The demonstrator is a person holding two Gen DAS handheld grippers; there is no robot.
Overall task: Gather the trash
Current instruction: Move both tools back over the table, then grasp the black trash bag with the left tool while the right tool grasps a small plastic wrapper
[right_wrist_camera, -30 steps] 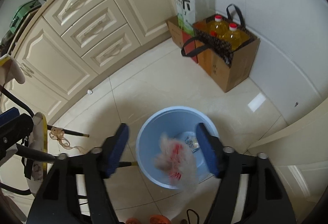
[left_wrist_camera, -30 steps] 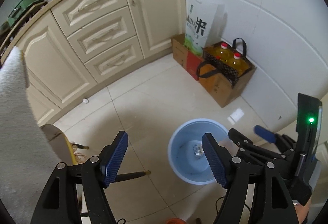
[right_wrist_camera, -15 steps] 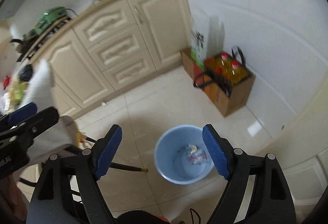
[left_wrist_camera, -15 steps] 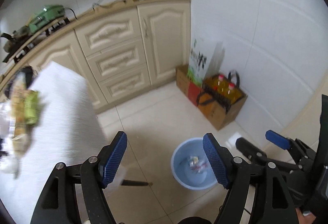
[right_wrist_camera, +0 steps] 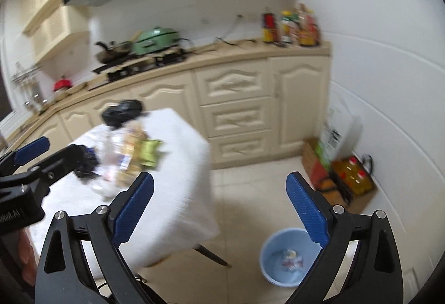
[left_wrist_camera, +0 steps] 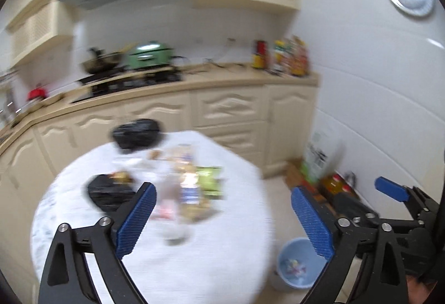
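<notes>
Cream cabinets (right_wrist_camera: 233,109) run under a counter carrying a green cooker (right_wrist_camera: 154,39), a dark pan (right_wrist_camera: 114,51) and sauce bottles (right_wrist_camera: 290,26). Against the white tiled wall, a box (right_wrist_camera: 353,184) holds two oil bottles.

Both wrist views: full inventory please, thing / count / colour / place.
table: 1, white cloth, left of bin
trash pile: blurred mix, green packet, black bags, on table
bin: 1, light blue, on floor, scraps inside
cabinets: cream, along wall
green cooker: 1, on counter by dark pan
condiment bottles: several, red and yellow, counter's end
oil bottles: 2, yellow, in box by wall
left tool: blue pads, open, empty, jaws just opened wider
right tool: blue pads, open, empty, jaws just opened wider
</notes>
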